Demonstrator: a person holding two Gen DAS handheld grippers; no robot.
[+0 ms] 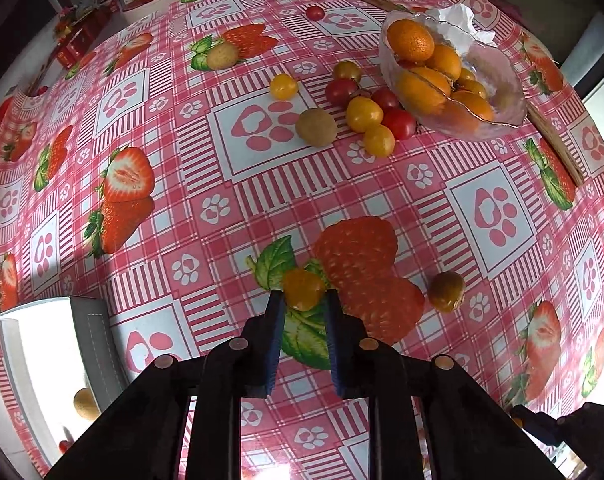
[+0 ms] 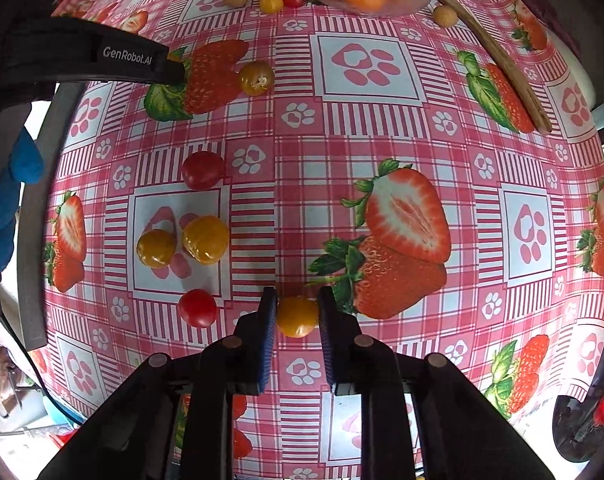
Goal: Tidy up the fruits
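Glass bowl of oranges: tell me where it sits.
The glass bowl sits far right on the table in the left wrist view, with a cluster of cherry tomatoes against its left side and crumpled white paper behind it.

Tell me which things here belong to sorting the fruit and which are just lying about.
Job: yellow tomato in left hand-held gripper; yellow tomato in right hand-held gripper; glass bowl; loose tomatoes.
Lying about: wooden spatula; crumpled paper.

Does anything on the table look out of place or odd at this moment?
Yes. Many small tomatoes lie loose on the tablecloth beside the glass bowl rather than in it. A crumpled white paper sits against the bowl's rim. Nothing looks broken or spilled.
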